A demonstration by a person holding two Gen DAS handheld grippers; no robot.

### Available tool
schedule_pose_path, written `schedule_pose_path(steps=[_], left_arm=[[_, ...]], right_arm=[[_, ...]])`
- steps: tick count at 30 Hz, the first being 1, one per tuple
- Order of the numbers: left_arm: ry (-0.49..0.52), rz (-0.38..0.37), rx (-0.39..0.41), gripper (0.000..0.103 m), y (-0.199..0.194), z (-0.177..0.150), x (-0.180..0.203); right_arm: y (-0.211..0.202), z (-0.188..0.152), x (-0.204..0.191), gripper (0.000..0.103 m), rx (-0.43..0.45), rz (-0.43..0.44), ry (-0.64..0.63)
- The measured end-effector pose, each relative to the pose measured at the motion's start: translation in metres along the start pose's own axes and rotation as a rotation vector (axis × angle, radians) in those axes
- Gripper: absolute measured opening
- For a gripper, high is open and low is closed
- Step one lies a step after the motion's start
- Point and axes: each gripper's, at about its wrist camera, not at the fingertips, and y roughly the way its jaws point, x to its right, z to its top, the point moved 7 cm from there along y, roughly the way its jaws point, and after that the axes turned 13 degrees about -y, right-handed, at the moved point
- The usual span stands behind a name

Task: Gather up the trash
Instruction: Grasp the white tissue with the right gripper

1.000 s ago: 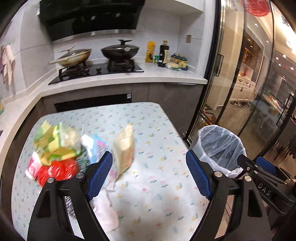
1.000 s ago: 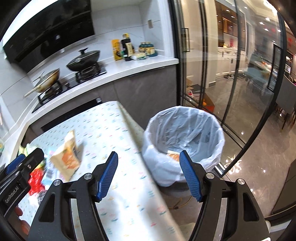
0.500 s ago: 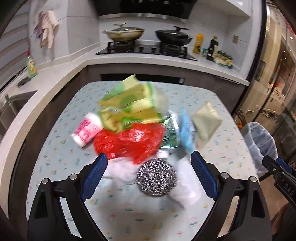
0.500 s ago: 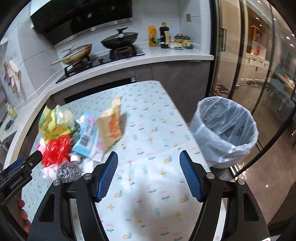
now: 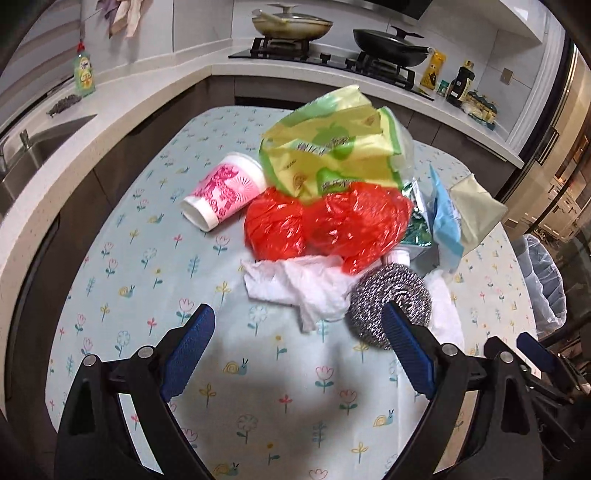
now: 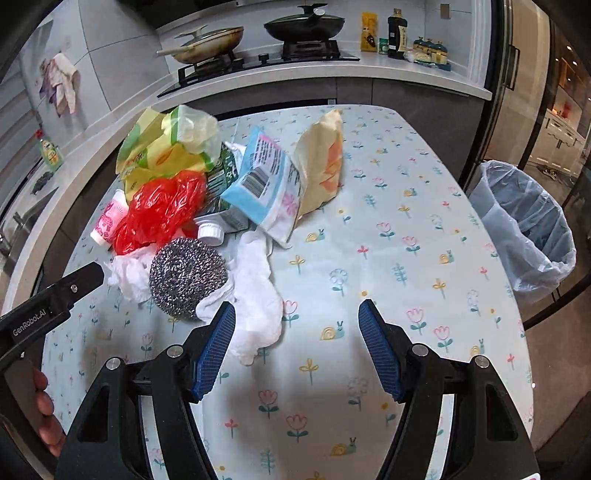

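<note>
A heap of trash lies on the flowered table (image 5: 147, 258). It holds a steel scourer (image 5: 391, 299), crumpled white tissue (image 5: 306, 284), a red plastic bag (image 5: 328, 225), a pink paper cup (image 5: 225, 192) on its side and a yellow-green bag (image 5: 332, 147). My left gripper (image 5: 295, 314) hangs open just short of the tissue, its right finger in front of the scourer. In the right wrist view a blue packet (image 6: 262, 184) and a beige packet (image 6: 321, 162) lean at the heap's right. My right gripper (image 6: 296, 308) is open over bare cloth, its left finger beside the tissue (image 6: 258, 295).
A bin lined with a clear bag (image 6: 524, 221) stands on the floor off the table's right edge. Behind the table runs a counter with a hob and two pans (image 6: 303, 26), bottles (image 6: 397, 33) and a sink (image 5: 26, 151). A hand (image 6: 44, 410) holds the left gripper.
Both views swung left from the bin to the trash heap and sank closer to the table. The left jaws stand a little wider than a second ago.
</note>
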Motion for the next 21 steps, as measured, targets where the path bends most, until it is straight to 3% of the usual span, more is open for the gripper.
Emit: schedule_pose_path(steps=[11,14,16,21], left_arm=[[0.002,0.008,-0.052,0.088,0.017,-0.011,-0.006],[0.005,0.009,-0.060,0.088,0.021,-0.012,-0.005],[0.009,0.008,-0.065,0.088,0.023,-0.012,-0.005],[0.016,0.006,-0.075,0.088,0.027,-0.014,0.000]], right_arm=[[0.040,-0.003,-0.019,0.064,-0.061,0.019,-0.035],[0.050,-0.004,-0.022,0.050,-0.082,0.036,-0.042],[0.055,-0.006,-0.027,0.026,-0.096,0.059,-0.045],[0.052,-0.006,-0.028,0.014,-0.083,0.067,-0.057]])
